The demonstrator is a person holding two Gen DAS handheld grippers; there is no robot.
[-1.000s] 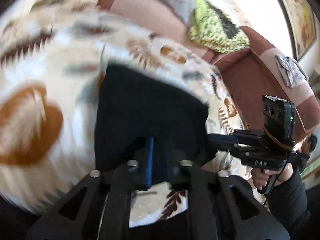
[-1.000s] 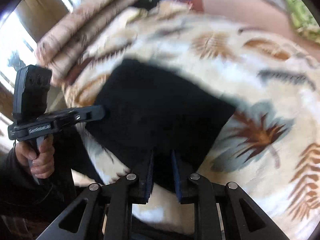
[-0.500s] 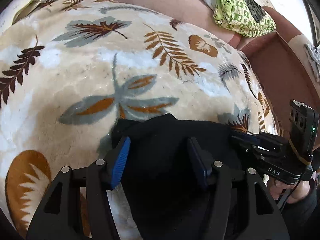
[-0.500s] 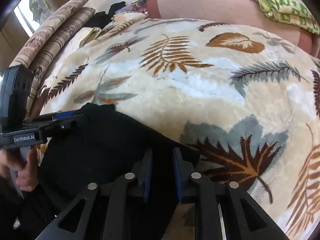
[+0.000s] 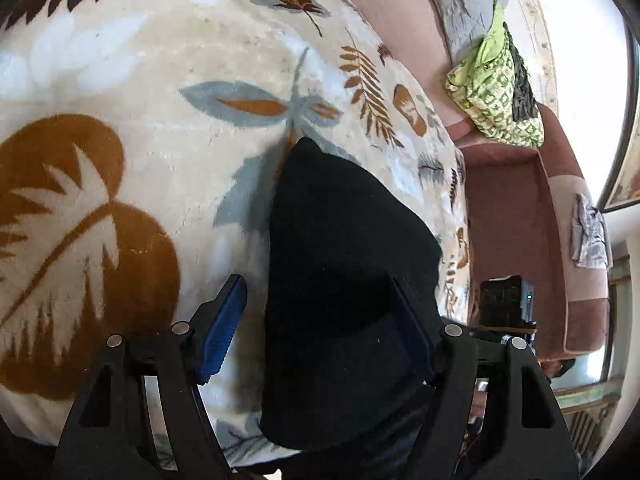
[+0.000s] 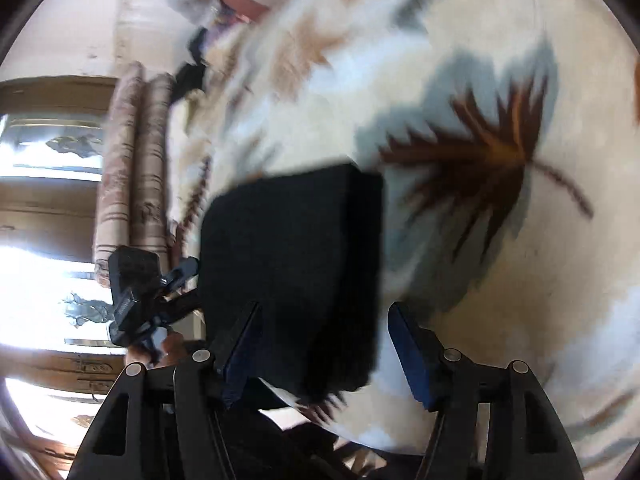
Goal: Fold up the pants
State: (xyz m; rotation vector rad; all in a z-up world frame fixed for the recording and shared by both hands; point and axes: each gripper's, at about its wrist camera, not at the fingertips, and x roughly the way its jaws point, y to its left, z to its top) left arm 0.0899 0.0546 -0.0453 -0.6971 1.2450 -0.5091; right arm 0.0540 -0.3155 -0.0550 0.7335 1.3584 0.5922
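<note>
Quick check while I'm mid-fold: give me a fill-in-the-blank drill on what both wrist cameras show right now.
1. The folded pants are colored ____.
2. The pants lie on a blanket printed with ____.
3. The left tongs have their jaws ____.
4. The right tongs hold ____.

Missing words: black; leaves; open; nothing

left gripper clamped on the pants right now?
No: in the left wrist view the left gripper is open, its fingers spread either side of the black pants lying on the leaf-print blanket.
</note>
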